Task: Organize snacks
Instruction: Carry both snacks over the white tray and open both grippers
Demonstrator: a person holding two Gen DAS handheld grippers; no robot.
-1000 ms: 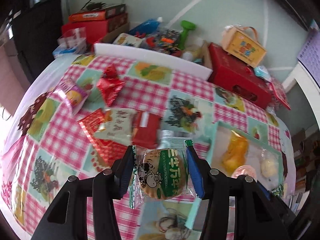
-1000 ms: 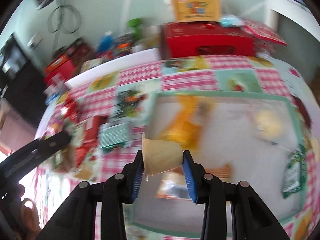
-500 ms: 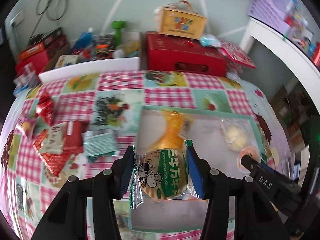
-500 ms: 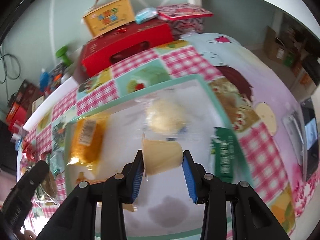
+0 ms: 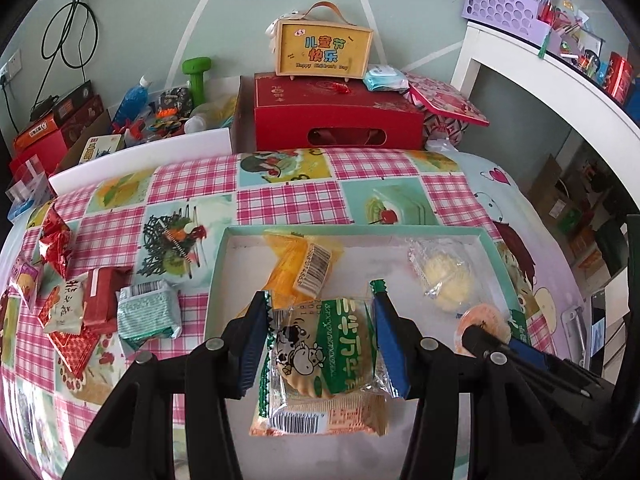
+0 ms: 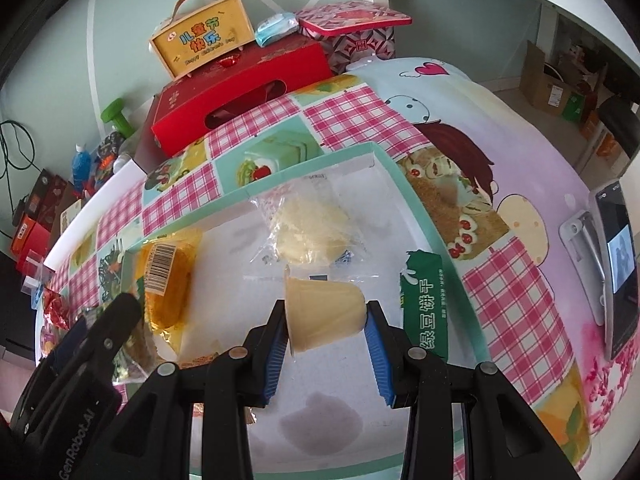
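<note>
A cracker packet (image 5: 326,354), green with a cow printed on it, is clamped between the pads of the left hand-held gripper (image 5: 320,344) and is held above the near part of the tray (image 5: 440,233), over an orange packet (image 5: 320,420) that already lies there. The packet is judged light and thin, with slippery, crinkly film and a brittle round cracker inside, so it is best taken by its side edges, as here, and with little squeeze. A pudding cup (image 6: 322,316), pale yellow and lying on its side, is gripped across its wall by the right hand-held gripper (image 6: 326,332) above the middle of the tray (image 6: 348,151). The cup is judged light, smooth and easily dented, with a foil lid that could split under pressure. In the tray, a yellow packet (image 5: 300,266), a clear bag with a pale cake (image 5: 442,282) and a green packet (image 6: 424,304) along the right wall are already lying, so free floor is limited. The two hand-held grippers are close together over the tray and could be knocked against each other. More snacks (image 5: 100,304) are left on the checked tabletop (image 5: 280,200) to the tray's left.
</note>
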